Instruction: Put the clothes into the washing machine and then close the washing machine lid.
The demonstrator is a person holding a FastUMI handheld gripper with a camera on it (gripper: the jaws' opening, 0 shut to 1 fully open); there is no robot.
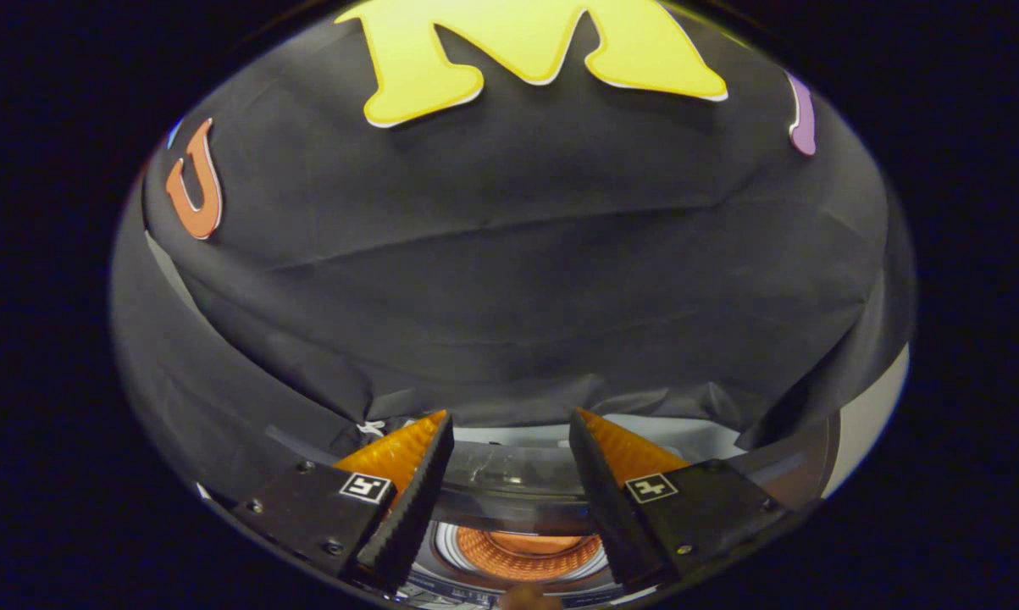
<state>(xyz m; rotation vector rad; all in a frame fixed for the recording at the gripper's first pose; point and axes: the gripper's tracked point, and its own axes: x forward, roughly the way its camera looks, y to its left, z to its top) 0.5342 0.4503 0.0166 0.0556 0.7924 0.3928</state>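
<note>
My gripper is open, its two orange-backed fingers spread wide with nothing held between them. It hangs over the top of the washing machine, whose white body shows just beyond the fingertips. Between the fingers runs a dark curved lid rim with a clear, reflective panel behind it. Below that rim lies a round opening ringed in white, with an orange ribbed surface inside. I cannot tell whether that orange is the drum or cloth, nor whether the lid lies fully down.
The black cloth wall rises close behind the machine and drapes onto its back edge. A pale panel stands to the right of the machine. A small brownish rounded thing sits at the machine's near edge.
</note>
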